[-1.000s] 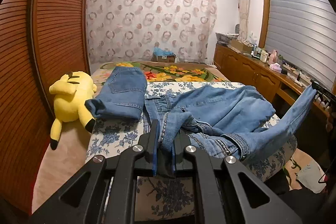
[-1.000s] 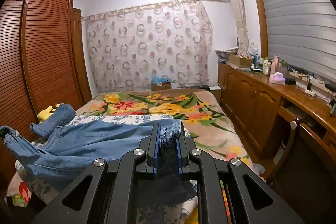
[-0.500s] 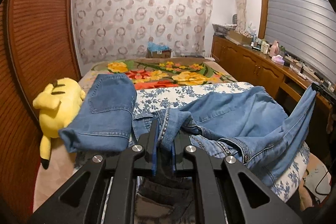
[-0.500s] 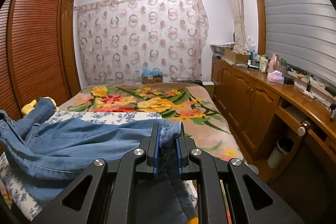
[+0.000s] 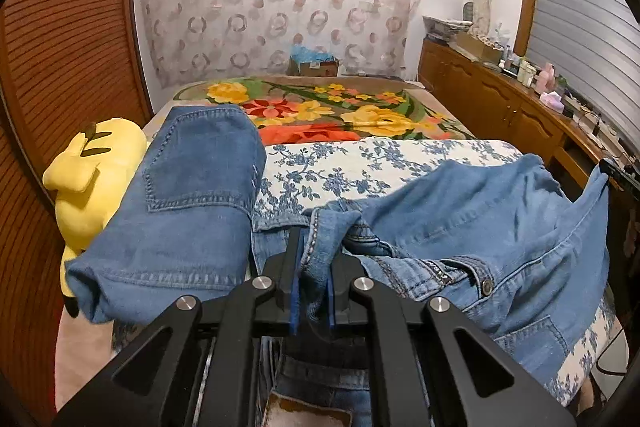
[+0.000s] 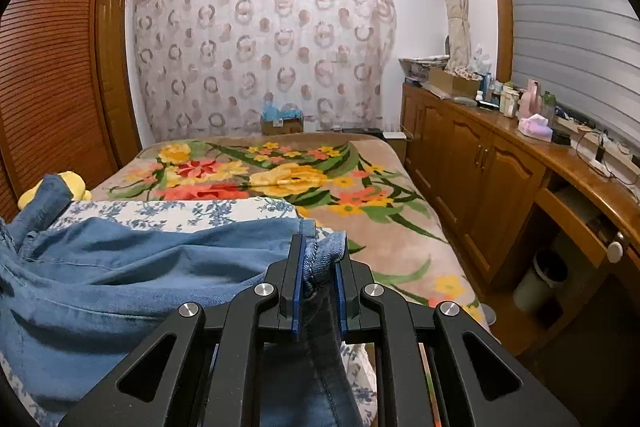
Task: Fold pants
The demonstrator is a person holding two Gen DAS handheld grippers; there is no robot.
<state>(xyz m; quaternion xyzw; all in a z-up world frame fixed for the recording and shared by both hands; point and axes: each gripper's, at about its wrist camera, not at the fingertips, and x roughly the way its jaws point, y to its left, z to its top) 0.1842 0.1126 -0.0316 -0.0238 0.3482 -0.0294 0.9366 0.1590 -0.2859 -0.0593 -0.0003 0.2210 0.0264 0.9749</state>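
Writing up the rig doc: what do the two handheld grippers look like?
Both match: left gripper and right gripper have matte black angular linkage arms with triangular cutouts, round silver pivot screws, and black fingers lined with blue pads. No cables, markings or sleeves are visible.

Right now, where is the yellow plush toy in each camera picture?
Left wrist view: the yellow plush toy lies at the left edge, beside the folded jeans.
Right wrist view: only a bit of it peeks out far left, behind denim.
Shared landmark: the circle-patterned curtain.
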